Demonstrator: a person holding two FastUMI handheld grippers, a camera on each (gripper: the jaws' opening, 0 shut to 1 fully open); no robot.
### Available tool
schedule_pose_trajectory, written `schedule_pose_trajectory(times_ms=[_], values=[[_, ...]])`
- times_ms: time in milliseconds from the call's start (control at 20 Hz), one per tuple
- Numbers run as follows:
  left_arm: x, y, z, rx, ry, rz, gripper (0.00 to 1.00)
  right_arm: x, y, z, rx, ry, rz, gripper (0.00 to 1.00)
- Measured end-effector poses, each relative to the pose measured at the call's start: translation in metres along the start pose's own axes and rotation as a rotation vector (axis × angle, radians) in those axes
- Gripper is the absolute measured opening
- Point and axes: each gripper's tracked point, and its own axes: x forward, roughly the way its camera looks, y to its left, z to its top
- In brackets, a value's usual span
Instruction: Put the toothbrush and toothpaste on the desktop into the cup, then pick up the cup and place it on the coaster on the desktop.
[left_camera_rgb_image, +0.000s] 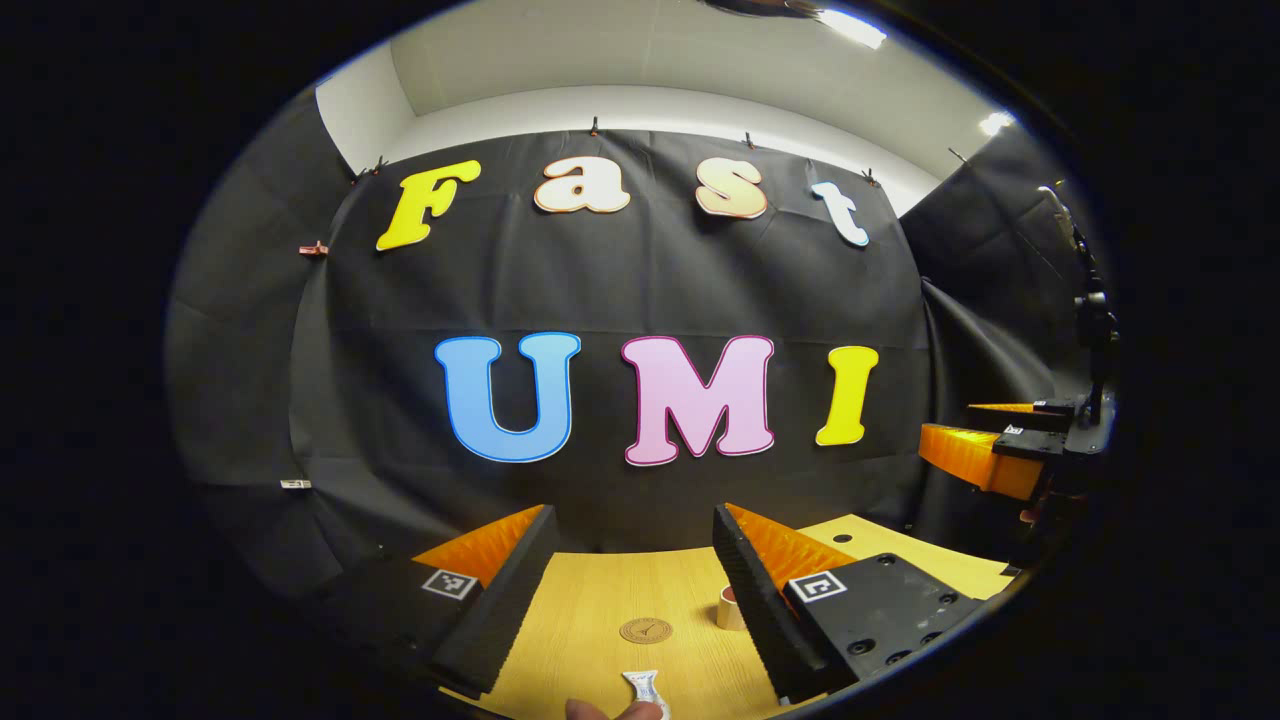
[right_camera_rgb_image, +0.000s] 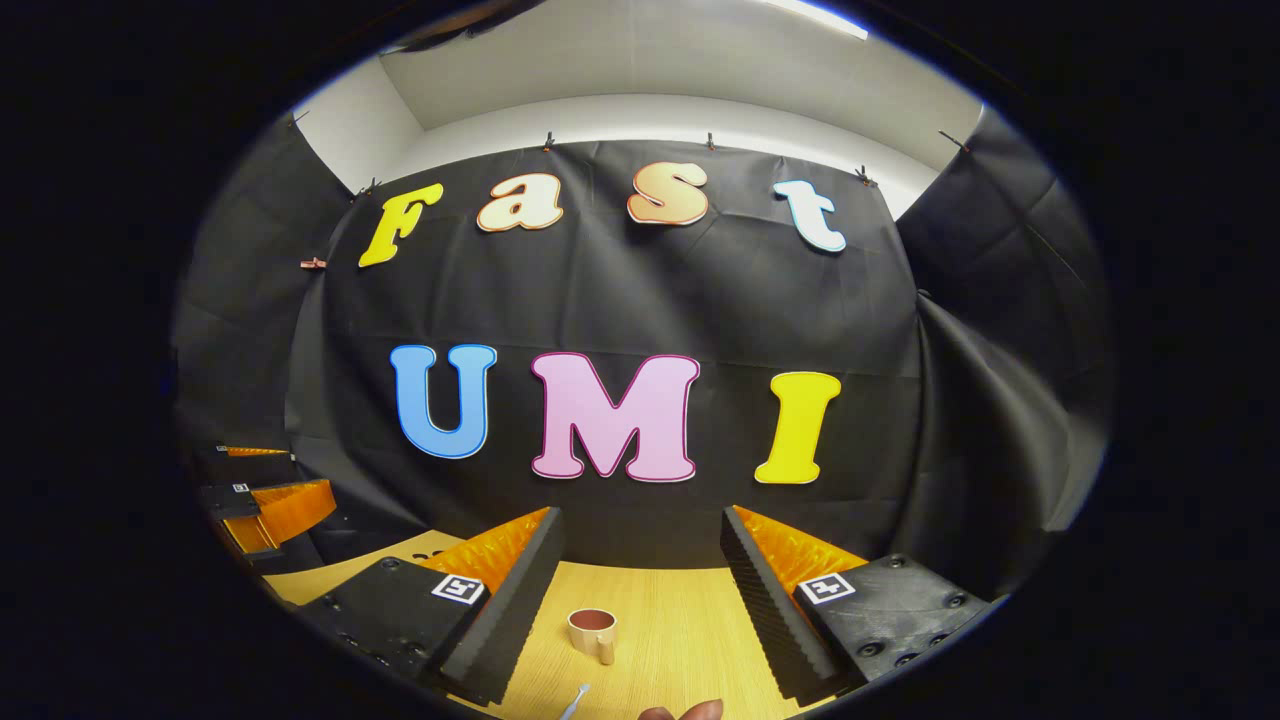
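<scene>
Two tools hang above a pale wooden surface, both facing the black cloth wall.

In the left gripper view, the left tool stands wide, nothing between its fingers. Low in the frame, between those fingers, a round brown coaster lies flat on the surface. Just right of it the cup stands upright, partly hidden behind the right finger. Below the coaster, at the bottom centre, the toothpaste — a small white tube — lies on the wood, and a fingertip shows at the very edge just beside it. Whether the two touch cannot be told. At the right edge of this frame the right tool appears farther off, well above the surface, its fingers apart.

In the right gripper view, the right tool also stands wide and holds nothing. The cup sits upright low in the frame between the fingers, its handle toward the camera, its inside looking reddish-brown. Below it, at the bottom edge, the tip of the toothbrush lies on the surface — most of it is cut off. A fingertip pokes in at the bottom, right of centre. At the left edge the left tool shows farther off, fingers parted.
</scene>
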Motion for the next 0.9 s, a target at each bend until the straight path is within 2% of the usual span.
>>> schedule_pose_trajectory(times_ms=[200,450,600,750,800,850,900], values=[[0.004,-0.003,-0.01,0.003,0.024,-0.003,0.97,0.0,-0.003,-0.002,-0.005,0.003,-0.003,0.94],[0.016,-0.01,-0.051,-0.002,0.133,-0.033,0.97,-0.001,-0.008,-0.01,-0.015,0.018,-0.004,0.96],[0.028,-0.015,-0.105,-0.016,0.265,-0.05,0.97,-0.003,-0.011,-0.018,-0.017,0.034,-0.003,0.94],[0.04,-0.014,-0.179,-0.022,0.431,-0.025,0.97,-0.005,-0.018,-0.03,-0.023,0.056,-0.005,0.94],[0.04,-0.015,-0.205,-0.026,0.482,-0.019,0.92,-0.006,-0.022,-0.035,-0.028,0.068,-0.007,0.94],[0.042,-0.015,-0.228,-0.025,0.531,-0.011,0.92,-0.006,-0.026,-0.042,-0.032,0.084,-0.009,0.94],[0.042,-0.015,-0.248,-0.018,0.566,-0.004,0.97,-0.006,-0.028,-0.048,-0.031,0.096,-0.01,0.96]])
